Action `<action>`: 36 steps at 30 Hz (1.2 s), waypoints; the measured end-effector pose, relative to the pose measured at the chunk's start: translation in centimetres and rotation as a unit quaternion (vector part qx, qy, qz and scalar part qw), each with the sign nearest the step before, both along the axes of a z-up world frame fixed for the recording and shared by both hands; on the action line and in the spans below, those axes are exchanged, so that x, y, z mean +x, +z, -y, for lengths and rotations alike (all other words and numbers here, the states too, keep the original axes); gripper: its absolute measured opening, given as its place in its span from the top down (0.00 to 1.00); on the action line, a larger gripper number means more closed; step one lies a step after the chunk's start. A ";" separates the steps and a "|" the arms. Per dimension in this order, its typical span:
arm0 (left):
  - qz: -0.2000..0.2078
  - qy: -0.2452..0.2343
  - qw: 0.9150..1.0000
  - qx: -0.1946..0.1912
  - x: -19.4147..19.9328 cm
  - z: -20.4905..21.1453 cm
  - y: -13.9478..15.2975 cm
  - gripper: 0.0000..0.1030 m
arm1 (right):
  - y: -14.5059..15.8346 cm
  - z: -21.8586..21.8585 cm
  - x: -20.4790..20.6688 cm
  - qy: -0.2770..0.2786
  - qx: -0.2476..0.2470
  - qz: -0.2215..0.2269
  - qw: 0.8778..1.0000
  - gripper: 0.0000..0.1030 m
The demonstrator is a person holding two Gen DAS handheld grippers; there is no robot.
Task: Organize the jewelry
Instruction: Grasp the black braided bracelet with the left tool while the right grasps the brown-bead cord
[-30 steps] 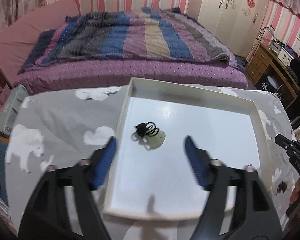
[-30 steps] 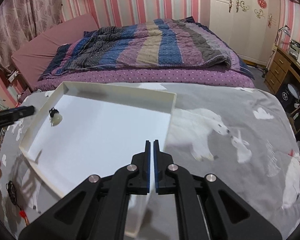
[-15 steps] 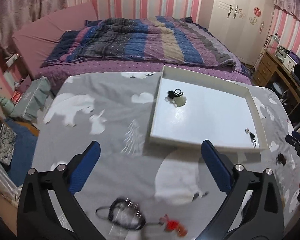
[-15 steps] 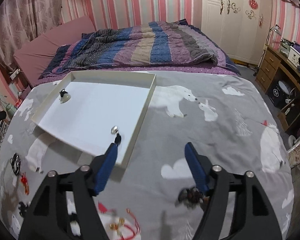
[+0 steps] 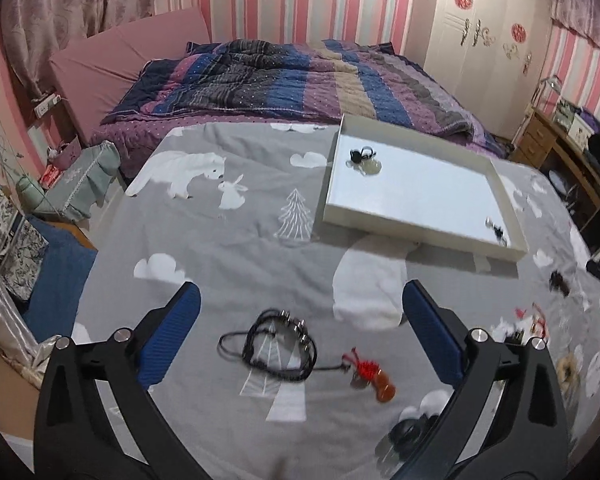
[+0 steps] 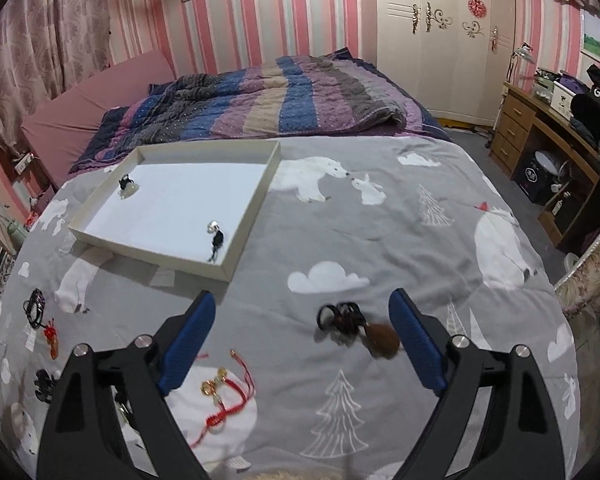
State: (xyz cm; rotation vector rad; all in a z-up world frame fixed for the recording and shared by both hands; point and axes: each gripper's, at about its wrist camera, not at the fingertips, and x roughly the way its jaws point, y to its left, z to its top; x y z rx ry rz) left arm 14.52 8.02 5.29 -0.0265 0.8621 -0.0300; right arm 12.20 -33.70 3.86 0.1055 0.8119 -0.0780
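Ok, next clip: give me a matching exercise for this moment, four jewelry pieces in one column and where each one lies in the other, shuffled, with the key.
Things:
1. pale green pendant
2. black cord bracelet
3. brown tassel piece
4. red cord with gold bells

Places:
A. on the bedspread between the open left gripper fingers
B. far-left part of the white tray
C. on the bedspread near the right gripper left finger
D. on the bedspread just inside the right gripper's right finger

Pairs: 1-B, 2-A, 3-D, 4-C
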 end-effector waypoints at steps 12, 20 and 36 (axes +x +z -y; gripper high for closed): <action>-0.013 -0.003 1.000 -0.016 -0.9 -0.2 -2.9 0.03 | -2.7 1.3 -0.5 -0.038 0.011 -0.009 0.999 0.11; -0.020 -0.007 1.000 -0.015 -0.1 0.1 -4.8 0.04 | -3.9 0.8 0.7 -0.039 -0.024 -0.010 0.999 0.11; -0.067 -0.026 0.997 -0.012 1.6 1.1 -9.0 0.28 | -6.6 1.7 2.3 -0.052 -0.037 -0.019 0.998 0.11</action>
